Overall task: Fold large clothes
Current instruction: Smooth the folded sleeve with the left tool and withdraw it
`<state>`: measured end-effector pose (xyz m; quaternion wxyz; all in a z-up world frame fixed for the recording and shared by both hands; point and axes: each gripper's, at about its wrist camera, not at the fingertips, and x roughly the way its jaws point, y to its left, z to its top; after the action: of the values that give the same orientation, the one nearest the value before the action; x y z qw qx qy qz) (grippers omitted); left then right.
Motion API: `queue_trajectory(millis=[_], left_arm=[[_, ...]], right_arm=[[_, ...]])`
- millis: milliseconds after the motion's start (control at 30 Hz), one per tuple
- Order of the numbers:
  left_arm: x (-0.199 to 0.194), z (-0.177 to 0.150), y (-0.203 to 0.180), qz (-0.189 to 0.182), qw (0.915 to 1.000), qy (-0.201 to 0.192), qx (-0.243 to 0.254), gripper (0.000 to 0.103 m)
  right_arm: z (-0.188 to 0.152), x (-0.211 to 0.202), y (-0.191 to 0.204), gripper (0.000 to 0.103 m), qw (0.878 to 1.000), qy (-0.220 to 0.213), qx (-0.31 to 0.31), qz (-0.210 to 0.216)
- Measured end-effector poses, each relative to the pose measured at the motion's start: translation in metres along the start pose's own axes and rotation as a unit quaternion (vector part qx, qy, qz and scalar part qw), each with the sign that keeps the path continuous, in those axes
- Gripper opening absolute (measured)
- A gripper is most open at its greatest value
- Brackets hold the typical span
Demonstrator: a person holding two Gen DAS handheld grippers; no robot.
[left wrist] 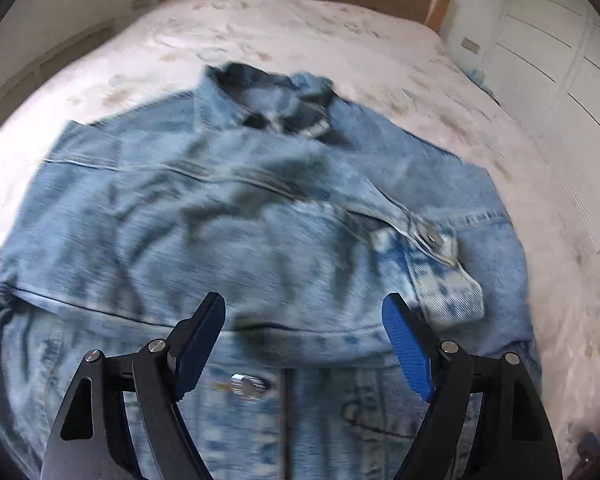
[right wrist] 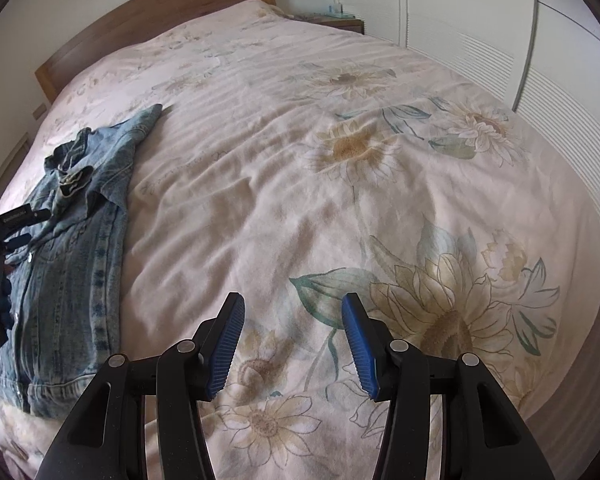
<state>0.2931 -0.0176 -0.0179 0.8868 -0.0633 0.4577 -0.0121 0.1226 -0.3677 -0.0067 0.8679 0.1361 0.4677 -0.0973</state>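
Observation:
A light blue denim jacket (left wrist: 228, 216) lies spread on the bed, collar at the far end, a sleeve folded across its front with the cuff at the right. My left gripper (left wrist: 304, 308) is open and empty, just above the jacket's lower front. In the right wrist view the jacket (right wrist: 80, 248) lies at the left. My right gripper (right wrist: 292, 312) is open and empty over bare bedspread, well to the right of the jacket. Part of the left gripper (right wrist: 8, 236) shows at the left edge over the jacket.
The bed is covered by a pale floral bedspread (right wrist: 340, 184). A wooden headboard (right wrist: 148, 12) stands at the far end. White wardrobe doors (right wrist: 520, 48) run along the right side. A nightstand (right wrist: 340, 20) stands by the far corner.

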Motion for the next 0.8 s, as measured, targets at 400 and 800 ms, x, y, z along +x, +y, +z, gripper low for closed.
queue_trajectory(millis=[400,800], left_arm=[[-0.012,-0.017,0.084,0.014,0.9936,0.05,-0.1,0.076],[-0.124,-0.061,0.145,0.055,0.9925,-0.025,-0.107,0.076]], right_arm=[[-0.001,-0.036,0.004,0.052,1.0,-0.025,-0.002,-0.002],[-0.007,-0.087,0.023,0.052,0.997,-0.068,-0.021,0.014]])
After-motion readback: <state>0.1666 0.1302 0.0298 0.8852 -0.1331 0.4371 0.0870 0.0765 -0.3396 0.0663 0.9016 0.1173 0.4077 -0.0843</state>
